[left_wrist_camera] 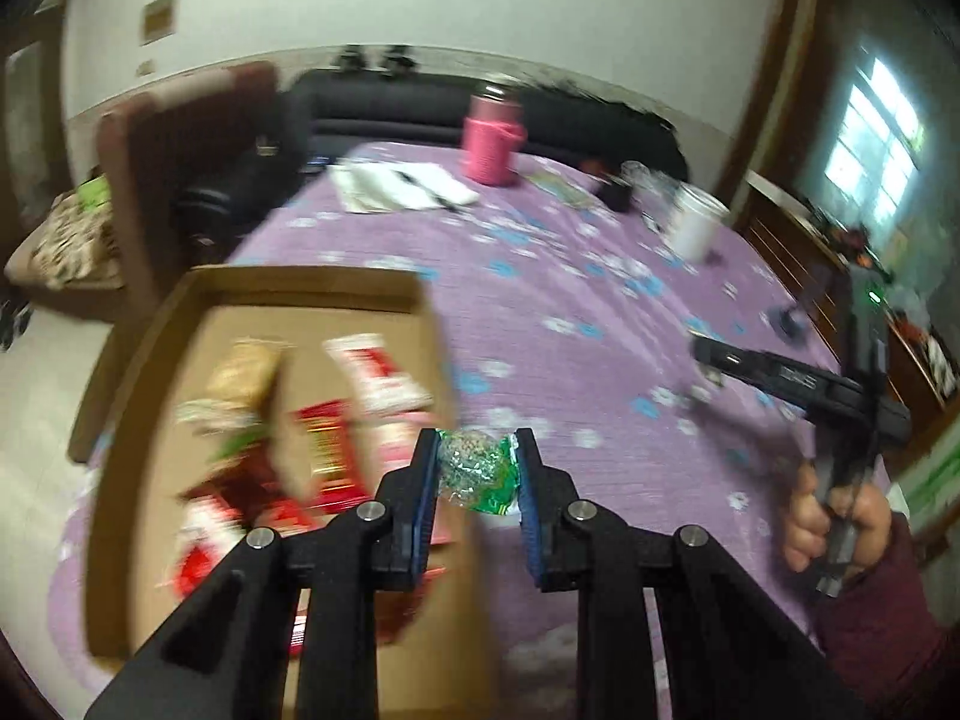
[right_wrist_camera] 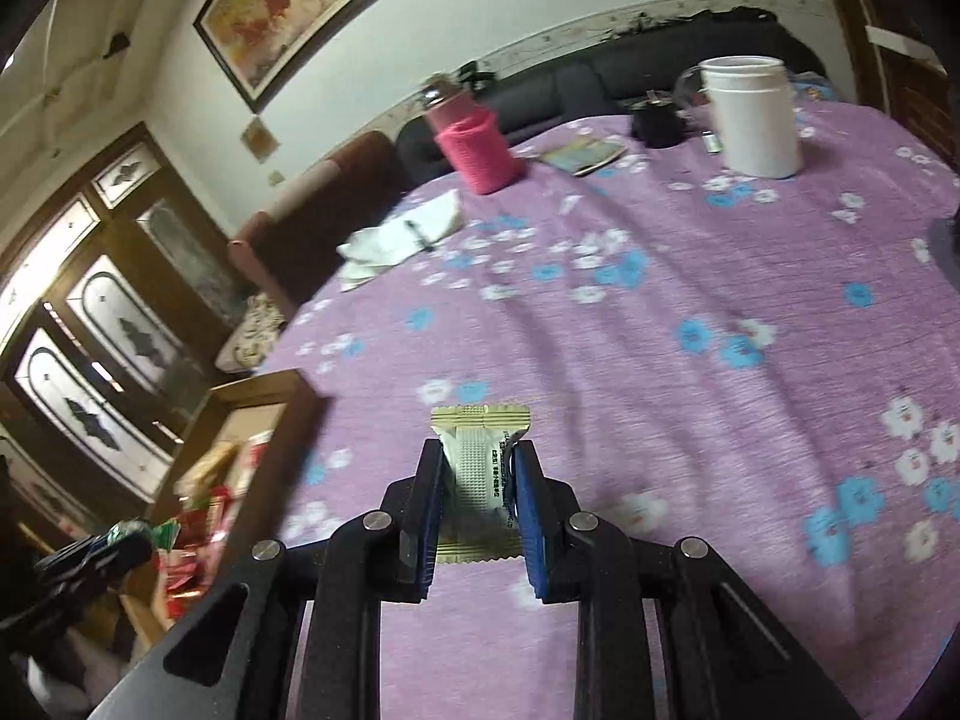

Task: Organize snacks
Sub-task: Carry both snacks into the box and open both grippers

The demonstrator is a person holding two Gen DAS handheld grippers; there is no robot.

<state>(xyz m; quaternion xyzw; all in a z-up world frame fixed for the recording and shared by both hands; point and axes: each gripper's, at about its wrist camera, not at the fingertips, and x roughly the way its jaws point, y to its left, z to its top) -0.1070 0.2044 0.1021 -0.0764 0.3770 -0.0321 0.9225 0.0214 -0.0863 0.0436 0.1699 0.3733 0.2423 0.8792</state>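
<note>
- The left gripper [left_wrist_camera: 477, 468] clamped a green-wrapped snack [left_wrist_camera: 477, 471] between its pads, above the cardboard box's [left_wrist_camera: 312, 282] edge.
- The right gripper [right_wrist_camera: 477, 474] pinched a gold-edged packet [right_wrist_camera: 477, 450], its ends sticking out beyond the jaws.

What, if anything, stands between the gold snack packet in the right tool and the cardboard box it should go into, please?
Nothing visible on the table does: only bare purple cloth lies between the gold packet and the box. The left tool, holding a green packet, is over the box and may crowd the drop.
</note>
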